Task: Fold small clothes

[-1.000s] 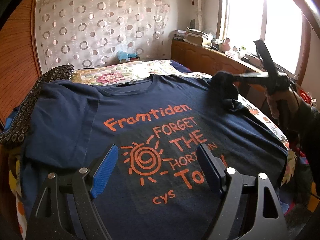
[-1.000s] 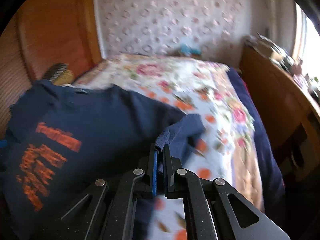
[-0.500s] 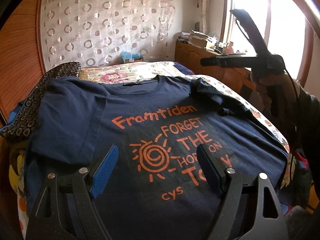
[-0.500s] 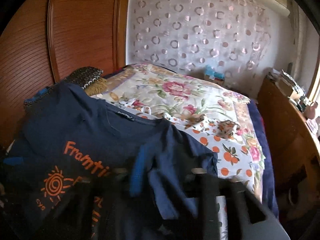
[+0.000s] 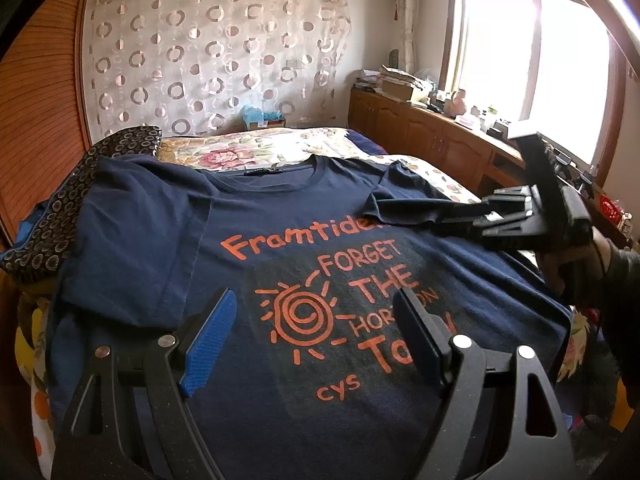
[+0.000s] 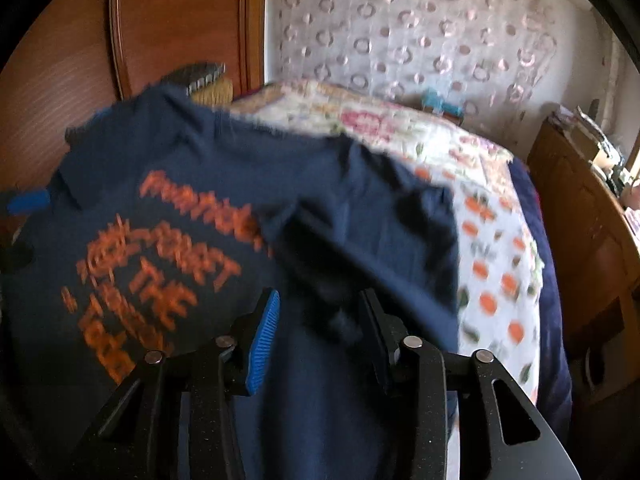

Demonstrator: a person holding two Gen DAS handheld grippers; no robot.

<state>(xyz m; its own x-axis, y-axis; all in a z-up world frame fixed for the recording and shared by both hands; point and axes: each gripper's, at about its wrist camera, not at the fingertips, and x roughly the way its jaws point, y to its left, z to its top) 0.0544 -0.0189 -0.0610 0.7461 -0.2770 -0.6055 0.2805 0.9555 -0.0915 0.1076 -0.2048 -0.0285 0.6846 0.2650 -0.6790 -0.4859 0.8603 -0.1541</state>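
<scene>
While one navy T-shirt (image 5: 280, 240) lies flat on the bed (image 5: 280, 148), its right sleeve (image 5: 404, 204) folded inward, two tongs hover over it: left tongs (image 5: 316, 340) spread wide, right tongs (image 6: 320, 332) parted, neither pair pinching cloth.

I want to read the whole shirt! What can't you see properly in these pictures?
- T-shirt print: in the left wrist view the folded sleeve covers the end of the top word, and a finger of the left gripper hides letters lower down.
- Right wrist view: motion blur smears the print.
- Shirt hem: cut off by the bottom edge, behind the gripper, in both views.
- Right gripper: whether its fingers touch the cloth is lost in blur.
</scene>
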